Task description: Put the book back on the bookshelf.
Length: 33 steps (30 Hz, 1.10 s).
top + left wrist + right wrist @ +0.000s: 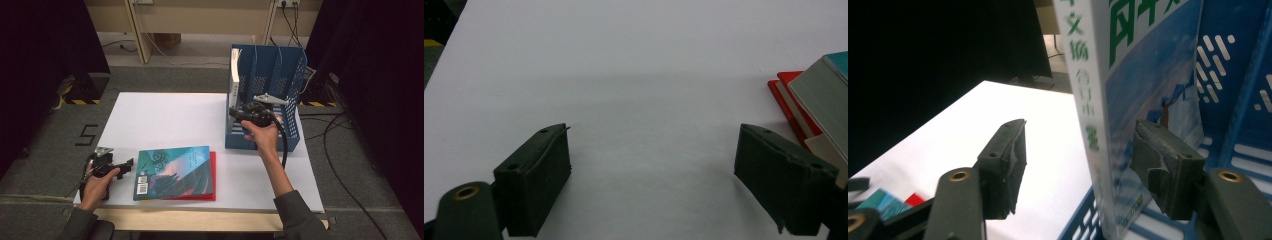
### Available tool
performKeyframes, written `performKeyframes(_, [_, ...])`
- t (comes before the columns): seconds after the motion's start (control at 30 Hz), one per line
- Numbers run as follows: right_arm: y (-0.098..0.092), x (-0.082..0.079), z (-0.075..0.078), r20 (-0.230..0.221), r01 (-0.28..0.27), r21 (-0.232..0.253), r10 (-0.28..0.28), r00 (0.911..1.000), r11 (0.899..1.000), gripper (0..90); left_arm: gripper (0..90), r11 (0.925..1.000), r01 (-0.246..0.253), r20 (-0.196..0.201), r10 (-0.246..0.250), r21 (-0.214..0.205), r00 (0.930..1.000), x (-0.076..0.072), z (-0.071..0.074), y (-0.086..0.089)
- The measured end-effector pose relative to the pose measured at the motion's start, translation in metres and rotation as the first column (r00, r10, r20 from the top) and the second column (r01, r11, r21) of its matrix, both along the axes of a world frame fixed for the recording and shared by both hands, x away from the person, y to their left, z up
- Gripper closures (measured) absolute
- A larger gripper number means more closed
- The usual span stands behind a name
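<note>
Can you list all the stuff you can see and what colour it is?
Table: 1, white, centre.
Rack: 1, blue, table's far right.
White book: 1, upright in rack's left slot.
Teal book: 1, flat near front, on red book.
Red book: 1, under teal book.
Left gripper: 1, black, jaws open over bare table beside the flat books.
Right gripper: 1, black, jaws open either side of white book.

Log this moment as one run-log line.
right gripper open around upright book in blue file rack | left gripper open, idle by teal book
</note>
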State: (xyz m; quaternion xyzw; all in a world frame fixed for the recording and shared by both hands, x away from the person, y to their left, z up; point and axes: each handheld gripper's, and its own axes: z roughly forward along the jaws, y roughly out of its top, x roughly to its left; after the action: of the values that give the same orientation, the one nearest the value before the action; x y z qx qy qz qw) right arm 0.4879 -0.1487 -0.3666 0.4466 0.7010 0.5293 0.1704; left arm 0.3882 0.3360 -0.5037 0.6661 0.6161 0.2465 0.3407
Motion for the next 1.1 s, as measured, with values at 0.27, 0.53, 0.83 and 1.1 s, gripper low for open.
performKeyframes(0.27, [-0.018,-0.032,-0.016,0.021,-0.002,-0.023,0.003,0.9998,1.000,37.0,14.0,1.0000,-0.001,0.002,0.001,-0.004,1.0000,0.000,0.000,0.000])
performKeyframes(0.53, [-0.023,-0.047,-0.033,-0.040,-0.029,-0.023,0.028,0.9988,0.999,35.5,13.7,1.0000,0.001,0.001,-0.001,-0.002,1.0000,0.000,0.000,-0.001])
performKeyframes(0.83, [-0.025,-0.060,-0.049,-0.084,-0.043,-0.033,0.040,0.9957,0.999,34.7,13.7,1.0000,0.004,0.000,-0.004,0.000,1.0000,0.000,0.000,-0.001])
performKeyframes(1.1, [-0.023,-0.067,-0.062,-0.124,-0.064,-0.036,0.059,0.9905,0.997,33.0,13.8,1.0000,0.006,0.000,-0.006,0.006,1.0000,0.000,0.000,-0.001])
